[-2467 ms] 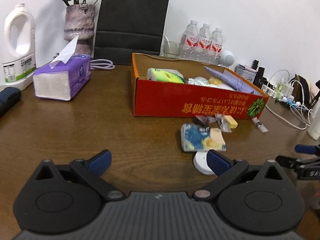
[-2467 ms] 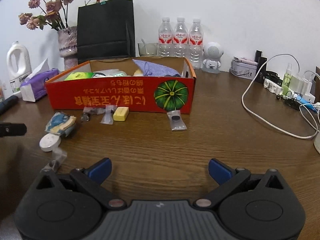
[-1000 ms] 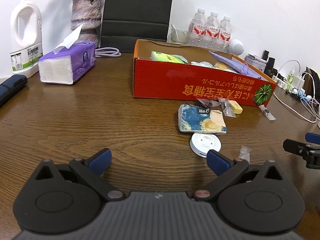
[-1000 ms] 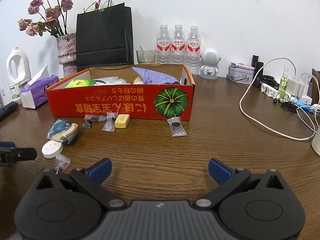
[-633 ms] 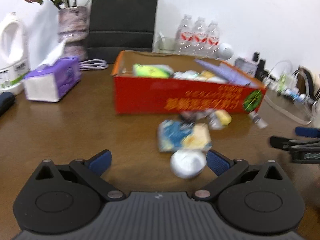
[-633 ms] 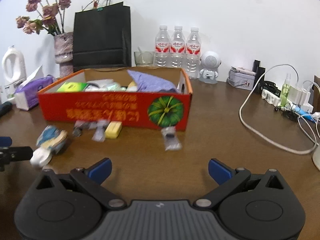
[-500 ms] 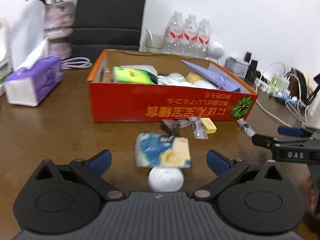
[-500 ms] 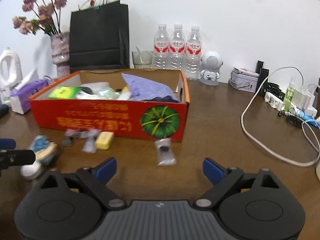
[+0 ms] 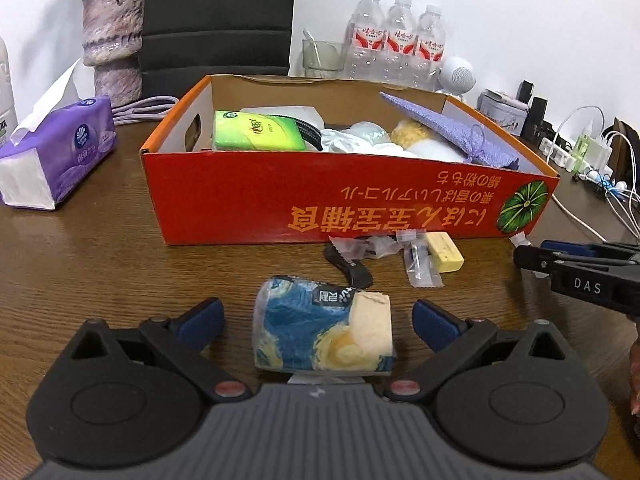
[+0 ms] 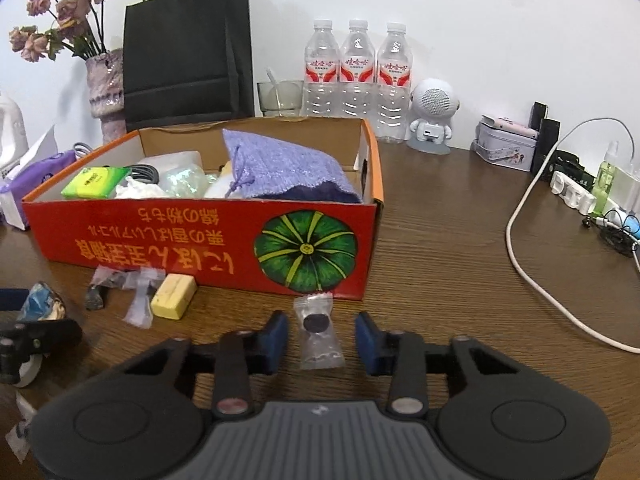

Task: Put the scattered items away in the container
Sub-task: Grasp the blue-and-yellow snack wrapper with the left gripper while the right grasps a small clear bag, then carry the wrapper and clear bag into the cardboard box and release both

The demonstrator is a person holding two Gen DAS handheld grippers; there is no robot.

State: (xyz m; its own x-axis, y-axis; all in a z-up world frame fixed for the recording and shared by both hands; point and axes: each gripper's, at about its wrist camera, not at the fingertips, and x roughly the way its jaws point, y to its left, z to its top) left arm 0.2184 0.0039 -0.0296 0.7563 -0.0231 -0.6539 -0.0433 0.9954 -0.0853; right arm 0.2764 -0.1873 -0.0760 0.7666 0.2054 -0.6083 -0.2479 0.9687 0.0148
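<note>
A red cardboard box (image 9: 256, 196) (image 10: 200, 240) holds a green packet, a purple pouch and other items. On the table in front of it lie a blue-and-yellow packet (image 9: 324, 334) (image 10: 40, 304), a yellow block (image 9: 445, 251) (image 10: 174, 290), small clear sachets (image 9: 418, 264) and a clear sachet with a black disc (image 10: 318, 332). My left gripper (image 9: 318, 320) is open with the blue-and-yellow packet between its fingers. My right gripper (image 10: 322, 338) is partly closed around the disc sachet without pinching it, and shows in the left wrist view (image 9: 576, 276).
A purple tissue pack (image 9: 56, 152), a vase (image 9: 112, 40), a black bag (image 10: 188, 48), three water bottles (image 10: 356, 76) and a white speaker (image 10: 434, 116) stand behind the box. Cables (image 10: 528, 248) and a power strip (image 10: 572, 192) lie at the right.
Both grippers moved forward to the items. The blue-and-yellow packet now lies between my left fingers. My right fingers narrowed around the disc sachet.
</note>
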